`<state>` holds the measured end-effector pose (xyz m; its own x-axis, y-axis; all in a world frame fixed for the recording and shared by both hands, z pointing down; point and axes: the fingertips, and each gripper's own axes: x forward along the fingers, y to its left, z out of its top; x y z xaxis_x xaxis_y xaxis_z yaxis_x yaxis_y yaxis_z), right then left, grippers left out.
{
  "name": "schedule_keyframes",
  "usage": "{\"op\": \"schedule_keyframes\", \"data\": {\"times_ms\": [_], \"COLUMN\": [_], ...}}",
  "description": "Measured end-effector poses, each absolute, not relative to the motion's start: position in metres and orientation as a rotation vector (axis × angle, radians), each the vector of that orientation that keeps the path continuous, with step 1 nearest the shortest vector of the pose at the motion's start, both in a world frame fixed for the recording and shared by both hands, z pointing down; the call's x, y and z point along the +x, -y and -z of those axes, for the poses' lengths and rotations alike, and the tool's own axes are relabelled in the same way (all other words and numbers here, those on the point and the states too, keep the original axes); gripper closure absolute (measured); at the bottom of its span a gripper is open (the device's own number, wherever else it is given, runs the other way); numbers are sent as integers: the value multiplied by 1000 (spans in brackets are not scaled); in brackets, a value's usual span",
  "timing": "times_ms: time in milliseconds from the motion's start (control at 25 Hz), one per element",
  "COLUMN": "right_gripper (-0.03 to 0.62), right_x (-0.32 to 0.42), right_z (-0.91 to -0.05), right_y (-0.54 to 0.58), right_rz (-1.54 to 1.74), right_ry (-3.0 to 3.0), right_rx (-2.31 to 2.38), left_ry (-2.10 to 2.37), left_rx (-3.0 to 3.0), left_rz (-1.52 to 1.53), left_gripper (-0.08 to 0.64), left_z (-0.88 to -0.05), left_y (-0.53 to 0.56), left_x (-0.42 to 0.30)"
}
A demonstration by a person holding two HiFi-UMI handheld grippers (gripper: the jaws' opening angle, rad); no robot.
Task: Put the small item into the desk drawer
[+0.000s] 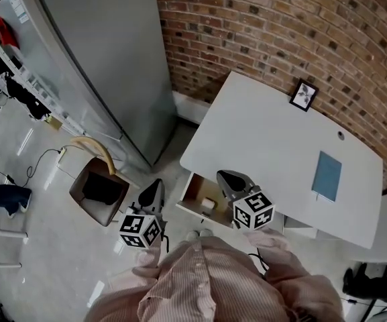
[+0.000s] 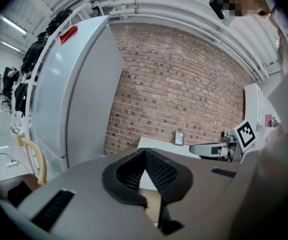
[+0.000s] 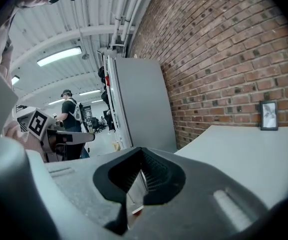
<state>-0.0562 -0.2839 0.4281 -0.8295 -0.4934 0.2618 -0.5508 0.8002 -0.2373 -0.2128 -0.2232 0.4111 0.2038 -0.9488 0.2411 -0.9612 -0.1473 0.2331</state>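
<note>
My left claw (image 1: 155,186) clenched, empty, just beside open drawer (image 1: 193,194). My right claw (image 1: 228,178) clenched, empty, over drawer. Small item (image 1: 208,204) lies inside drawer.

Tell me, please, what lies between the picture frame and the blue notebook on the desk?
Only bare white desk lies between the picture frame and the blue notebook, as the head view shows.

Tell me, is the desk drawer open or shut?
Open: the drawer sticks out from under the white desk, its wooden inside and a small pale item showing.
</note>
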Motion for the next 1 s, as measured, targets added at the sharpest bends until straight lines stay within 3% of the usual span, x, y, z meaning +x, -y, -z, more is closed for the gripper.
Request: {"op": "schedule_keyframes", "data": {"times_ms": [1000], "right_gripper": [586], "right_x": [-13], "right_z": [-360], "right_y": [317], "right_rz": [-350], "right_ry": [2907], "right_rx": [1121], "left_ry": [1929], "left_rx": [2226], "left_rz": [-7], "left_gripper": [561], "left_z": [-354], "left_y": [241], "left_x": [-243]}}
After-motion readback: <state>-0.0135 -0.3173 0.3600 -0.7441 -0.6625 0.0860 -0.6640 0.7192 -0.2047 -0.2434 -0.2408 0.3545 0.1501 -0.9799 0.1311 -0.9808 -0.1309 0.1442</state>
